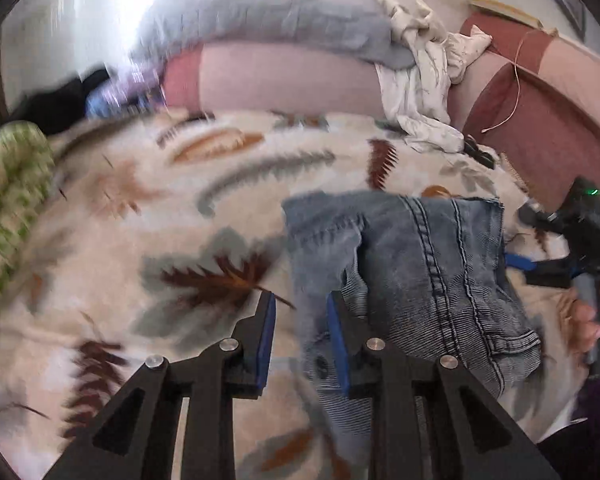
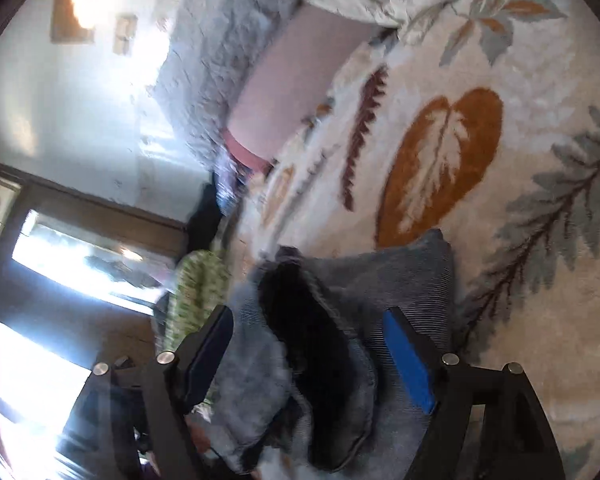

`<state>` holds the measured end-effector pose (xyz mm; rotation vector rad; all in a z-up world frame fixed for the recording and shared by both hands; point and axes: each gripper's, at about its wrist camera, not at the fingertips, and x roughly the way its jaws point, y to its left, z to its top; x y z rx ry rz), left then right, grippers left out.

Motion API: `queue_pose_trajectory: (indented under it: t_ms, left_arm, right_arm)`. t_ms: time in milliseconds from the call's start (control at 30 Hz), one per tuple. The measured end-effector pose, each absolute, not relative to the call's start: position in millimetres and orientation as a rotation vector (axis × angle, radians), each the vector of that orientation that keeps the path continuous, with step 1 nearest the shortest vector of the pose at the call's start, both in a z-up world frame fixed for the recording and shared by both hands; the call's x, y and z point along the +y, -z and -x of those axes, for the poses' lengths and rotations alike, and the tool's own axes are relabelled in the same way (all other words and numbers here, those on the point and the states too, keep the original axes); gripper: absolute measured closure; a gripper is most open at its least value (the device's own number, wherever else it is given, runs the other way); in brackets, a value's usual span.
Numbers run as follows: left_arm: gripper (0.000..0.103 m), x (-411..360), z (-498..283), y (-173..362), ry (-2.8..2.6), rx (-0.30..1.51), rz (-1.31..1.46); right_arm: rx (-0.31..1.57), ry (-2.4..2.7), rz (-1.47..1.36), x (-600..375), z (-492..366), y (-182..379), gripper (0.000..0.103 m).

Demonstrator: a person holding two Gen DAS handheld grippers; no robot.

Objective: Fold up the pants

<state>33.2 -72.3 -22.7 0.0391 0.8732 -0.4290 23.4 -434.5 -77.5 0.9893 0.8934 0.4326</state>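
Observation:
Folded blue jeans point(image 1: 420, 260) lie on a cream blanket point(image 1: 180, 240) with a leaf pattern. My left gripper point(image 1: 300, 304) hovers over the jeans' left edge, its blue-padded fingers a small way apart with nothing pressed between them. At the right of the left wrist view, my right gripper point(image 1: 572, 240) is held by a hand point(image 1: 588, 320) at the jeans' far side. In the right wrist view, the right gripper point(image 2: 308, 320) stands wide open over the jeans point(image 2: 340, 340). The denim bundle lies between and below its fingers, and the pads do not press on it.
A crumpled white cloth point(image 1: 424, 80) and a grey quilt point(image 1: 280, 12) lie on pink bedding point(image 1: 280, 80) beyond the blanket. A green patterned cloth point(image 1: 8, 200) sits at the left edge. A maroon cushion point(image 1: 540, 132) is at the right. A bright window point(image 2: 80, 260) lies past the bed.

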Motion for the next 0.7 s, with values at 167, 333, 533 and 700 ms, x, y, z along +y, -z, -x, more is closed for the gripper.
queue_pose_trajectory:
  t_ms: [167,333,533,700]
  left_arm:
    - [0.076,-89,-23,29,0.486,0.844,-0.084]
    - [0.076,-98,-24,31,0.489,0.849,-0.116]
    - [0.079,-105,-21,30,0.501,0.865,-0.122]
    - [0.079,-123,-17,27,0.545,0.865,-0.151]
  right_arm:
    - [0.943,-0.582,-0.964,-407,-33,81,0.022]
    - [1.011,-0.497,-0.814,-382,-35,82,0.026]
    - [0.95,-0.469,-0.661,-367,-28,50,0.09]
    - [0.851,-0.425,-0.711,-386,-15,28,0.09]
